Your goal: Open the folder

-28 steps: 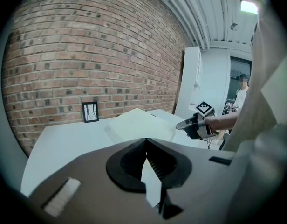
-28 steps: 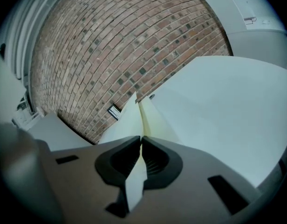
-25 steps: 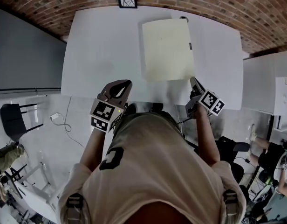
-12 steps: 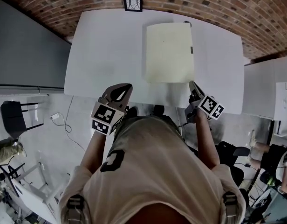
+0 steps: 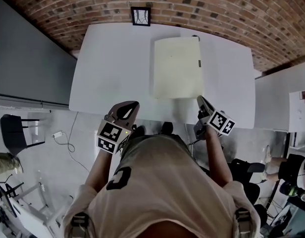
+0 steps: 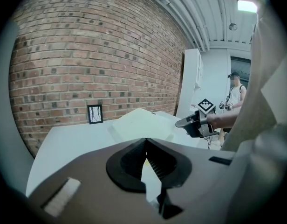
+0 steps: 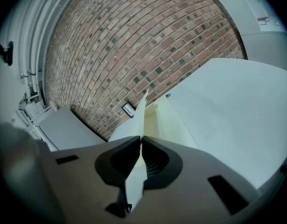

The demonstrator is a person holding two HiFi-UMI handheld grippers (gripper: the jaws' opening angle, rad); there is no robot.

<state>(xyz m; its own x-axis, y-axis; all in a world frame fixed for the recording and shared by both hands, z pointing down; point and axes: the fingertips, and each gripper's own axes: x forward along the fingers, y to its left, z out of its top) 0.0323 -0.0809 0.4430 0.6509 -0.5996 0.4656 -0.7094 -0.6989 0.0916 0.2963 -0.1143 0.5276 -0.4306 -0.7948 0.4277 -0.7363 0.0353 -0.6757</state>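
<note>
A small framed picture (image 5: 140,16) stands at the white table's (image 5: 108,68) far edge, before a brick wall (image 6: 87,55).

The folder (image 5: 176,66) looks like matt, pale card. The desk (image 5: 113,68) is smooth, white and matt. The brick wall (image 5: 231,14) behind its far edge is rough.

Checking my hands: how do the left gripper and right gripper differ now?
The right gripper is shut on the folder cover's near corner; the left gripper is shut on nothing. The right touches the folder; the left hangs clear of it, by the table's near edge. Both are shut.
</note>
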